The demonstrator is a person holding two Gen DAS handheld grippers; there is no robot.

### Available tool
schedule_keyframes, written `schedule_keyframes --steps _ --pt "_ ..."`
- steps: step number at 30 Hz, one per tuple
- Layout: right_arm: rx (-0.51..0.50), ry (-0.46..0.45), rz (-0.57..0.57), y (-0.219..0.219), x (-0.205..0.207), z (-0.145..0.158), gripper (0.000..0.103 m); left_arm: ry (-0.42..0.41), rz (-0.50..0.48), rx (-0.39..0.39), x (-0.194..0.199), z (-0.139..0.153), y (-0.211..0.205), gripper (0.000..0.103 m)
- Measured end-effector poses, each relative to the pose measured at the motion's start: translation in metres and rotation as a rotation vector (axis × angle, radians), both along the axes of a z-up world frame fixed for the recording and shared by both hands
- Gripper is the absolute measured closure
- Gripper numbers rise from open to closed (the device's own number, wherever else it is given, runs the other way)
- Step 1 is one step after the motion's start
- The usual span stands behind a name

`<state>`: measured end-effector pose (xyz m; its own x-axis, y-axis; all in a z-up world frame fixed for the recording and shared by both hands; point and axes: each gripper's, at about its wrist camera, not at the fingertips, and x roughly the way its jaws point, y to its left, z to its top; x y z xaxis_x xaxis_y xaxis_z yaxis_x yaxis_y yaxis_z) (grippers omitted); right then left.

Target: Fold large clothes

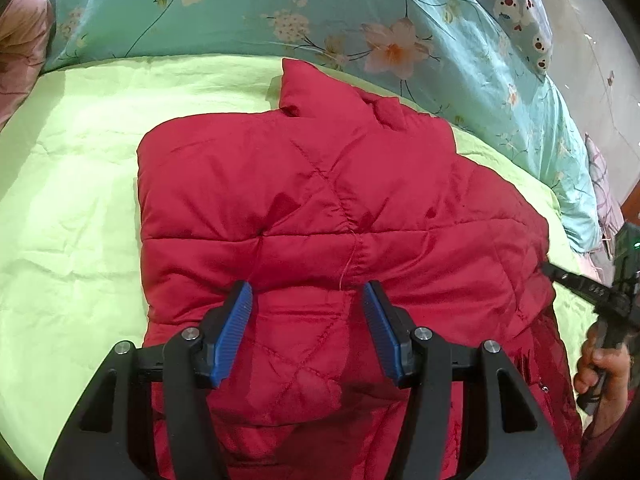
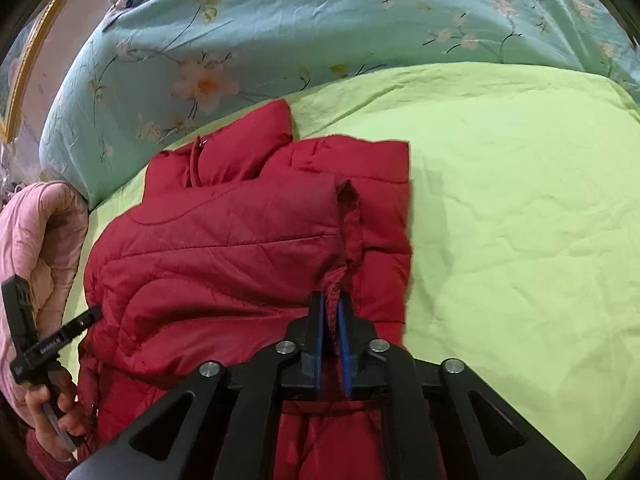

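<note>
A red quilted jacket lies partly folded on a light green bedsheet, its collar toward the far side. My left gripper hovers open over the jacket's near half, and its blue pads stand well apart with nothing pinched. In the right wrist view the jacket shows a folded-over sleeve. My right gripper is nearly closed on a puckered ridge of red fabric at that fold's edge. The left gripper, held by a hand, sits at the jacket's left edge. The right gripper touches the jacket's right edge.
A teal floral quilt is heaped along the far side of the bed. A pink quilt lies beside the jacket, and a cartoon-print pillow sits in the far corner. Green sheet stretches bare to the right.
</note>
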<state>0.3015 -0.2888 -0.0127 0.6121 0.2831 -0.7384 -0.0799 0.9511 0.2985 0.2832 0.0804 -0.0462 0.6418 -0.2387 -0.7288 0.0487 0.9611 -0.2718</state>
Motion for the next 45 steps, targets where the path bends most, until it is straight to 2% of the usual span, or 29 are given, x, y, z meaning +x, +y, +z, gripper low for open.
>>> schedule_keyframes --steps 1,3,7,10,16,19,23,27,30,34,40,45 --pt "-0.017 -0.016 -0.012 -0.001 -0.004 0.008 0.084 -0.001 -0.001 0.004 0.0 0.0 0.0 0.047" --pt "-0.033 -0.065 -0.029 -0.002 -0.012 0.023 0.08 -0.002 -0.001 0.006 -0.001 0.0 0.0 0.047" --pt "-0.021 -0.152 -0.007 0.007 -0.023 0.052 0.08 0.001 -0.003 0.01 0.0 0.0 -0.002 0.047" --pt "-0.001 -0.16 0.054 0.027 -0.017 0.061 0.08 0.006 0.0 0.019 0.001 0.001 -0.003 0.047" --pt "-0.039 -0.1 0.173 0.08 0.006 0.037 0.074 0.01 0.003 0.049 0.001 0.003 -0.007 0.047" --pt "-0.127 -0.064 0.165 0.092 0.011 0.017 0.074 -0.022 -0.006 -0.013 0.0 0.011 -0.005 0.047" --pt "-0.096 -0.038 0.115 0.075 0.013 0.005 0.075 -0.022 -0.035 0.015 0.011 0.015 -0.013 0.047" --pt "-0.123 -0.029 0.065 0.063 0.018 -0.002 0.075 0.029 -0.046 0.045 0.027 -0.002 -0.018 0.047" --pt "-0.119 0.035 0.065 0.06 0.027 -0.017 0.076 0.069 -0.042 0.027 0.035 -0.014 -0.015 0.047" --pt "-0.167 0.024 0.077 0.066 0.029 -0.029 0.077 0.084 -0.045 0.033 0.037 -0.018 -0.014 0.047" --pt "-0.118 0.033 0.085 0.058 0.032 -0.036 0.076 0.059 -0.044 0.043 0.03 -0.021 -0.011 0.047" --pt "-0.109 0.033 0.089 0.057 0.033 -0.036 0.076 0.07 -0.045 0.061 0.03 -0.018 -0.013 0.047"
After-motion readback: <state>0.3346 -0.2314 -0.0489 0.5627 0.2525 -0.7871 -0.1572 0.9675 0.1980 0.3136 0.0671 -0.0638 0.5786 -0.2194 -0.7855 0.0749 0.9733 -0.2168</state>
